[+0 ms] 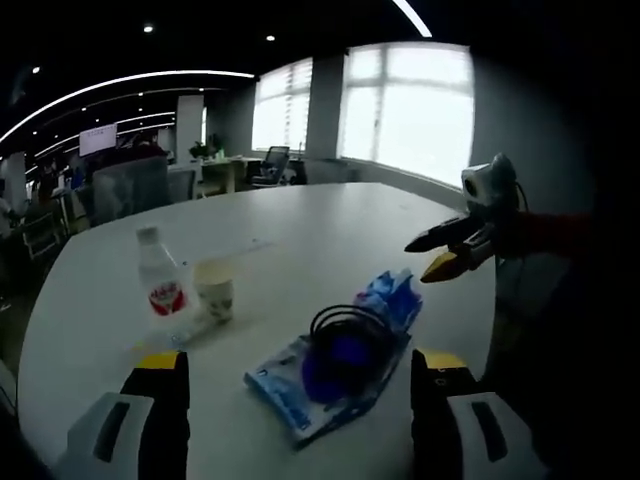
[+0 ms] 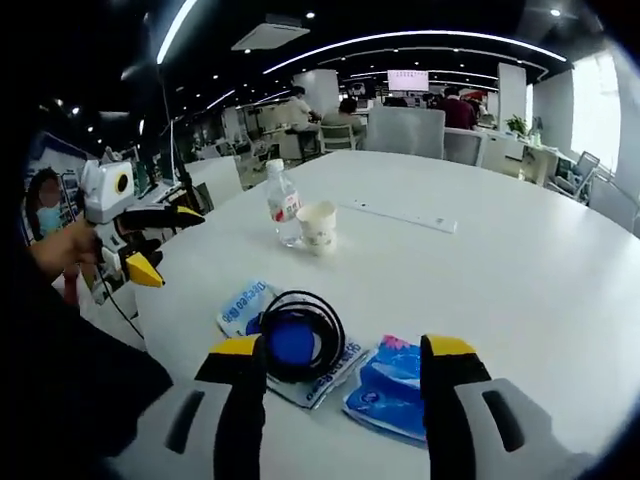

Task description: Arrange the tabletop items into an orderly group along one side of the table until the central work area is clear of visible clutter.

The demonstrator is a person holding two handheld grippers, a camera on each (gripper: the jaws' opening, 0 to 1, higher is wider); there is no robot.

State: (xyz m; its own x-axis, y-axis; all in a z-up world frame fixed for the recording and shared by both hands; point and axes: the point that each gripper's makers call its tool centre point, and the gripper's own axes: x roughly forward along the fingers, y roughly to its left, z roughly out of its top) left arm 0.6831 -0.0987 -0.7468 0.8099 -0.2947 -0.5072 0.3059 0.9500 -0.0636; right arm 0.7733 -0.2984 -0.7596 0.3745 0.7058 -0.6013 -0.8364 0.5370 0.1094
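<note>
2 hand-held grippers hover, jaws spread and empty, over 1 white table holding 5 loose items.

From largest to smallest: 2 blue-and-white packets, lying touching near the table's edge; 1 black cable coil with a blue disc inside, resting on the packets; 1 clear water bottle with a red label, upright; 1 paper cup just beside it. The left gripper and right gripper both frame the coil.

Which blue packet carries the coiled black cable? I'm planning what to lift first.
The longer pale-blue plastic packet, not the bright-blue packet beside it; the coiled black cable rests on it.
</note>
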